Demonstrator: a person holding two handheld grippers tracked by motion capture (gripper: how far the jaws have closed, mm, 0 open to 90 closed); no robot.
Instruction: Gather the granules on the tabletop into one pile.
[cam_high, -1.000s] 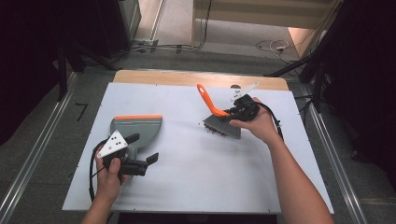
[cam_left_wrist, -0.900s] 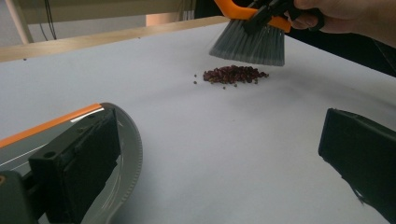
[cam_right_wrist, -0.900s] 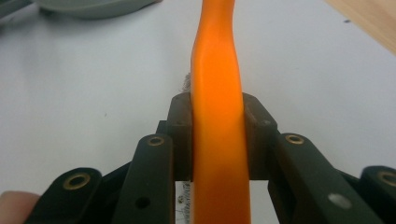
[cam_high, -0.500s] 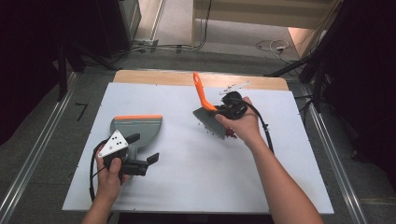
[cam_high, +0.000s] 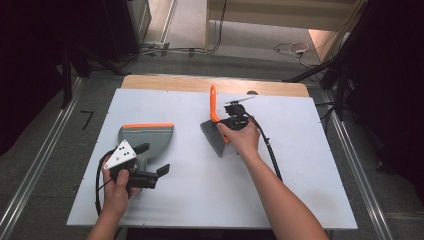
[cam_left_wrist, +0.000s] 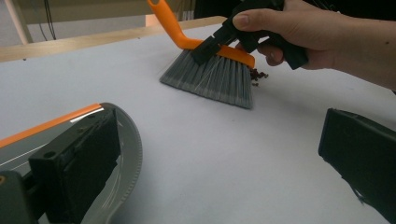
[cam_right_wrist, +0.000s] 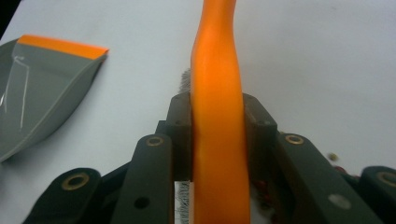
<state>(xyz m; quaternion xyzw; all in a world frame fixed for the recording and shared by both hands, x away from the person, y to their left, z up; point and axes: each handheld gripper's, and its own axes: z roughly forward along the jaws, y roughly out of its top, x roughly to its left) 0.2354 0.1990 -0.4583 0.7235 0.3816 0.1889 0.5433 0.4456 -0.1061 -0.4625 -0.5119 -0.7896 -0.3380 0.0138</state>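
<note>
Gripping the brush (cam_right_wrist: 217, 107) handle, the right gripper (cam_high: 231, 121) jaws clamp both sides.

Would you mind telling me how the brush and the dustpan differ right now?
The brush is clamped in the right gripper, bristles on the table; the dustpan lies flat by the left gripper, whose jaws stand open. The brush has bristles and a long orange handle; the dustpan is a smooth scoop with an orange lip. Both are grey and orange.

Lab or test bay — white work table (cam_high: 300, 200) between metal floor rails (cam_high: 30, 185), loose cables (cam_high: 190, 50), dark surroundings.
</note>
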